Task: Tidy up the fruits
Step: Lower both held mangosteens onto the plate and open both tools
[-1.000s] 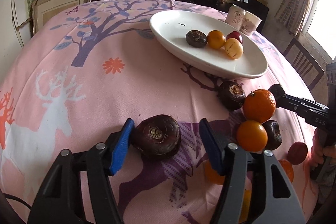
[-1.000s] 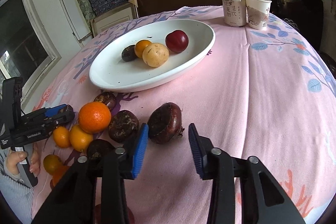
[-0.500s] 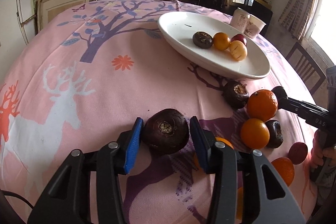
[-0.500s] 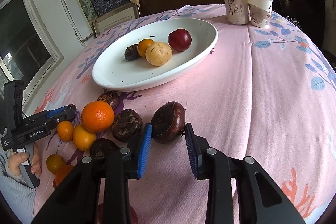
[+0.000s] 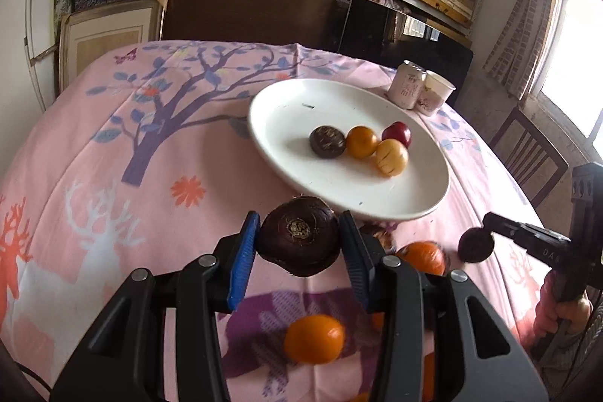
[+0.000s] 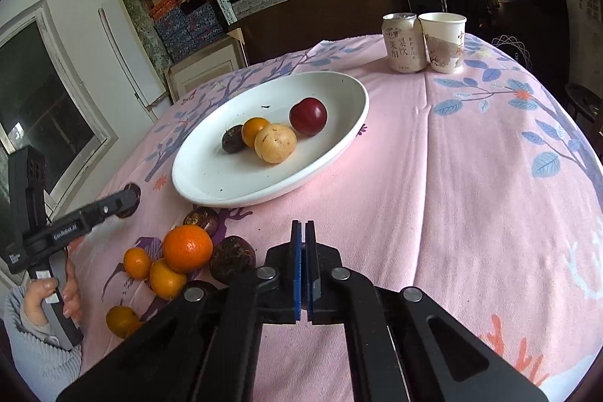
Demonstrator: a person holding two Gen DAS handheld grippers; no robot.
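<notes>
The left gripper [image 5: 299, 247] clamps a dark water chestnut [image 5: 298, 235]; the right gripper [image 6: 305, 270] is closed, empty. Carry it level over the white plate's [image 5: 286, 123] rim, lowering before release.

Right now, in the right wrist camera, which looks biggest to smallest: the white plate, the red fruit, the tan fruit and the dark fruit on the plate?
1. White plate.
2. Tan fruit and red fruit: they look about alike, so tied.
3. Dark fruit: smallest, though partly hidden behind the orange fruit.
</notes>
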